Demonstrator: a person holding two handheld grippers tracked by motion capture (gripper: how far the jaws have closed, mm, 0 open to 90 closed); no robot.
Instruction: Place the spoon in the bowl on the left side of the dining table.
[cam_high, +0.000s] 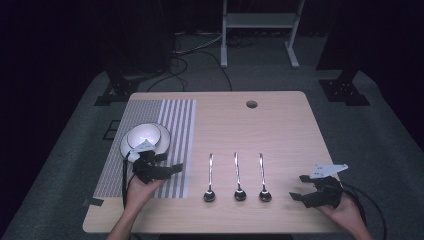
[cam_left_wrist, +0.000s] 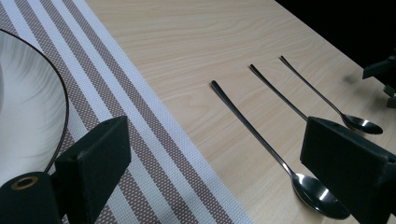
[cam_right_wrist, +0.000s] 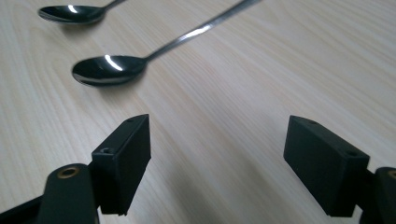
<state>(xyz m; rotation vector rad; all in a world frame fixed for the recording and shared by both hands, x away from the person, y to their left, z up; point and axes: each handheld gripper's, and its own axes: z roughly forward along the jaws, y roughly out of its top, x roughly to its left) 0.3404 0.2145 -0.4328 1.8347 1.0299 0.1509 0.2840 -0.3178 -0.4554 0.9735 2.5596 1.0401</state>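
Right hand-held gripper (cam_high: 301, 188), jaws spread, right of the spoons (cam_high: 239, 192) — likely best to straddle the nearest handle squarely.

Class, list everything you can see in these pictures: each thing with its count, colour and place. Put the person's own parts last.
table: 1, light wood, centre
placemat: 1, brown-and-white striped, table's left
bowl: 1, white, on the placemat
spoons: 3, silver, side by side right of the placemat, bowls toward the person
frame: 1, white, floor beyond the table
left gripper: 1, black, open, over the placemat
right gripper: 1, black, open, right of the spoons
hands: 2, holding the grippers
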